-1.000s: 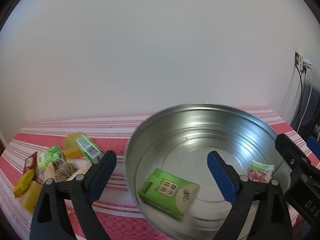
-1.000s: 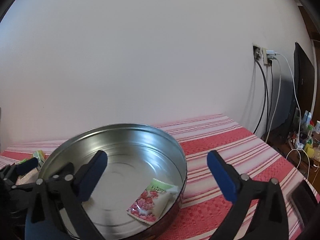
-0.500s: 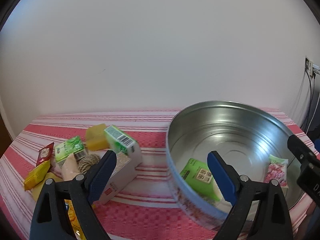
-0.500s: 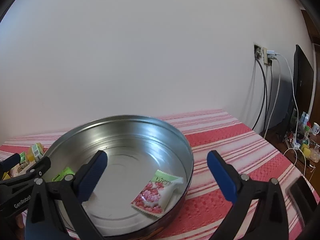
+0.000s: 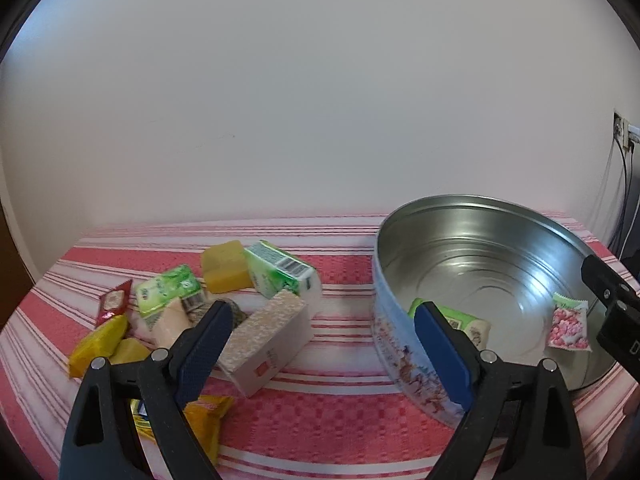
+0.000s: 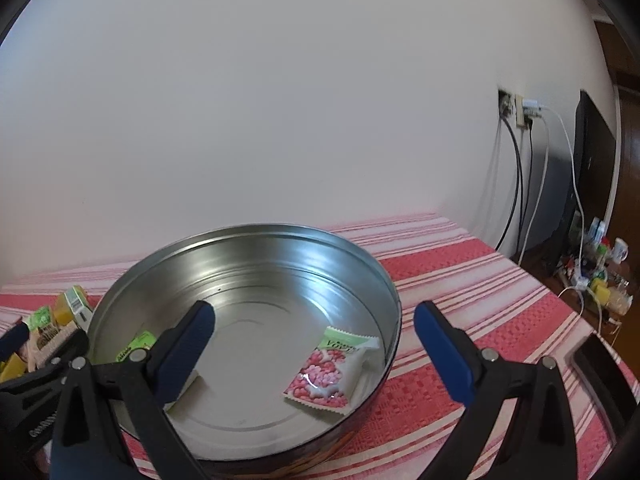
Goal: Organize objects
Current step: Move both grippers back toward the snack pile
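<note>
A round metal tin (image 5: 472,216) stands on the red striped cloth; it also shows in the right wrist view (image 6: 280,230). Inside lie a green box (image 5: 460,318) and a pink candy packet (image 6: 330,372), which also shows in the left wrist view (image 5: 568,322). Left of the tin is a pile: a white box (image 5: 268,340), a green carton (image 5: 280,268), yellow blocks (image 5: 224,266) and small packets. My left gripper (image 5: 320,352) is open and empty, between pile and tin. My right gripper (image 6: 316,348) is open and empty over the tin.
A yellow packet (image 5: 204,420) lies under my left finger. A white wall stands behind the table. Cables and a socket (image 6: 516,110) are on the wall at right, with a dark screen (image 6: 592,168) and clutter beyond the table's right edge.
My left gripper has swung left, away from over the tin toward the pile; the tin now sits at its right. My right gripper stays over the tin, slightly pulled back.
</note>
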